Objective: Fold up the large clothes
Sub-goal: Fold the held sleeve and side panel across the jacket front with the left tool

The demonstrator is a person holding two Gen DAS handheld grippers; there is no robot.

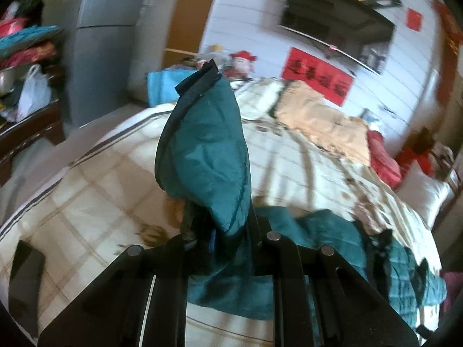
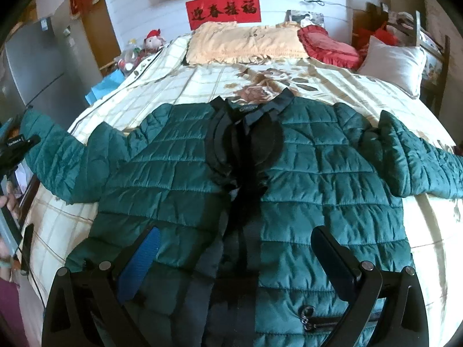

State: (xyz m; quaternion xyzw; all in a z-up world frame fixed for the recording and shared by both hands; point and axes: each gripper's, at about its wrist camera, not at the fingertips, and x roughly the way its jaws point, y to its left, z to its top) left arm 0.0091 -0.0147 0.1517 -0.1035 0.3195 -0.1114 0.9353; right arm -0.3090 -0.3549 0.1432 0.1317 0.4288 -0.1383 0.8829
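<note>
A teal quilted puffer jacket [image 2: 318,173] lies face up and spread on the bed [image 2: 202,86], collar toward the pillows, both sleeves stretched out sideways. My left gripper [image 1: 222,225] is shut on the cuff end of the jacket's left sleeve [image 1: 205,150], which sticks up between its fingers above the bed. The same gripper shows at the left edge of the right wrist view [image 2: 17,147], at the sleeve's end. My right gripper [image 2: 234,254] is open and empty, hovering over the jacket's lower front near the hem, straddling the zipper.
Pillows, a peach one [image 2: 246,43], a red one [image 2: 327,47] and a white one [image 2: 393,63], lie at the head of the bed. A grey fridge [image 1: 101,29] and cluttered shelves stand to the left. A dark flat object [image 1: 26,274] lies on the bed's near left edge.
</note>
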